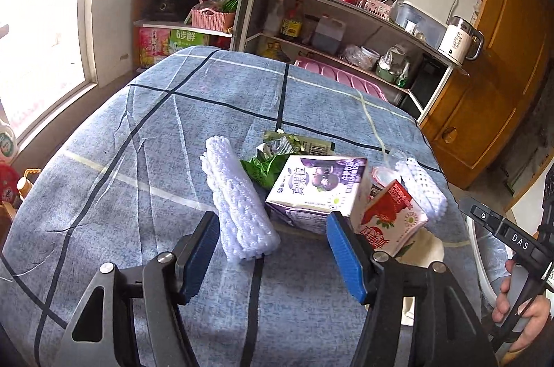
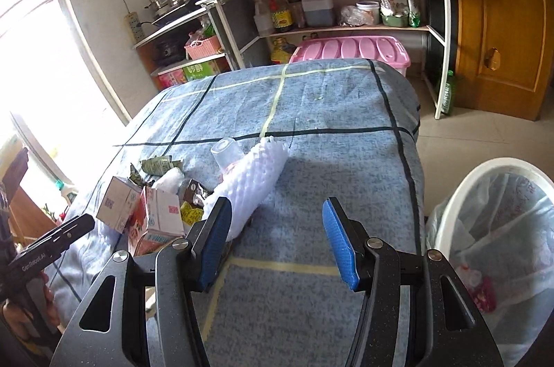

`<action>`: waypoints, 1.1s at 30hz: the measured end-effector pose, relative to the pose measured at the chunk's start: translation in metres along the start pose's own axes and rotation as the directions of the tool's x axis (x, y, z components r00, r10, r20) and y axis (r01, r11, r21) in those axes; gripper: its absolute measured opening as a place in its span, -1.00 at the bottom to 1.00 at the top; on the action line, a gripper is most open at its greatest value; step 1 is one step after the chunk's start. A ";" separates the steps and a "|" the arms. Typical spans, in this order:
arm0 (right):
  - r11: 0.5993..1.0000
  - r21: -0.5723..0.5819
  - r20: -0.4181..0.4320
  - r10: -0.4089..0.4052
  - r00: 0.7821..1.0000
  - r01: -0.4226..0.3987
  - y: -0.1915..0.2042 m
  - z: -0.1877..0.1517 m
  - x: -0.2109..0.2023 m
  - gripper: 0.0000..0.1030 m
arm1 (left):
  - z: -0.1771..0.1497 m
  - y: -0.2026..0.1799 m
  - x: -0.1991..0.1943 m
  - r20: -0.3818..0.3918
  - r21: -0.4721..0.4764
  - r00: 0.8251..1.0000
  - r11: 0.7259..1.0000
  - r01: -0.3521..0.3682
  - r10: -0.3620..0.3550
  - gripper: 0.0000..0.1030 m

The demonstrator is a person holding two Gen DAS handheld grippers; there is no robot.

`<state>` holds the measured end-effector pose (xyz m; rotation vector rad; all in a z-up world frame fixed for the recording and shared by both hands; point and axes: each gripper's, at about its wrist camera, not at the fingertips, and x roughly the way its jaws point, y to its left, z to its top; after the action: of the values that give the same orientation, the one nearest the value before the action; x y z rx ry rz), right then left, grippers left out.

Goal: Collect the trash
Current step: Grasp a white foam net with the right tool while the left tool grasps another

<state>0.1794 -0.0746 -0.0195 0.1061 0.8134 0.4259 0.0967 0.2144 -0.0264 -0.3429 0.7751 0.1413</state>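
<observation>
A blue checked tablecloth point(image 1: 166, 131) is covering the table where a person is standing with a gripper in each hand, working through a small heap of trash at its near edge. A lined white bin point(image 2: 498, 228) is waiting beside the table on the right, already holding a few scraps. The left gripper point(image 1: 273, 256) is hanging with fingers apart and empty, a white foam net point(image 1: 239, 204) lying just ahead between them, the purple milk carton point(image 1: 318, 187) and red carton point(image 1: 391, 218) close by. The right gripper point(image 2: 277, 242) is likewise spread and grasping nothing, its left pad beside a second foam net point(image 2: 252, 183). The step appears to be reaching for the next piece; closing on a net looks like the coming move, then carrying it to the bin.
</observation>
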 end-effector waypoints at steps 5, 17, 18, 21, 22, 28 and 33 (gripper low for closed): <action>0.999 0.031 -0.030 0.013 0.999 -0.012 0.000 0.010 0.020 0.13 | 0.003 0.014 0.016 -0.030 -0.031 1.000 1.000 -0.001 0.000 0.26; 0.997 0.061 -0.082 0.059 0.995 -0.054 0.003 0.015 0.048 0.13 | 0.010 0.033 0.047 -0.078 -0.087 0.997 0.996 -0.014 0.007 0.26; 0.996 0.065 -0.085 0.067 0.994 -0.062 0.003 0.014 0.049 0.13 | 0.010 0.034 0.049 -0.079 -0.092 0.997 0.996 -0.005 -0.002 0.26; 0.994 0.072 -0.097 0.087 0.991 -0.080 0.004 0.011 0.052 0.13 | 0.010 0.034 0.054 -0.091 -0.095 0.996 0.996 -0.003 -0.005 0.26; 0.994 0.071 -0.100 0.090 0.991 -0.084 0.005 0.010 0.051 0.13 | 0.010 0.033 0.055 -0.093 -0.090 0.996 0.996 -0.007 -0.002 0.26; 0.991 0.074 -0.099 0.121 0.988 -0.114 0.006 0.007 0.051 -0.24 | 0.012 0.037 0.058 -0.094 -0.104 0.996 0.995 -0.002 -0.008 -0.09; 0.993 0.047 -0.077 0.108 0.991 -0.105 0.010 0.006 0.044 -0.43 | 0.011 0.039 0.057 -0.092 -0.109 0.996 0.994 -0.013 0.002 -0.35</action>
<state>0.2068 -0.0473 -0.0430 0.1735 0.8977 0.5159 0.1346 0.2552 -0.0688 -0.4529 0.8618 0.1764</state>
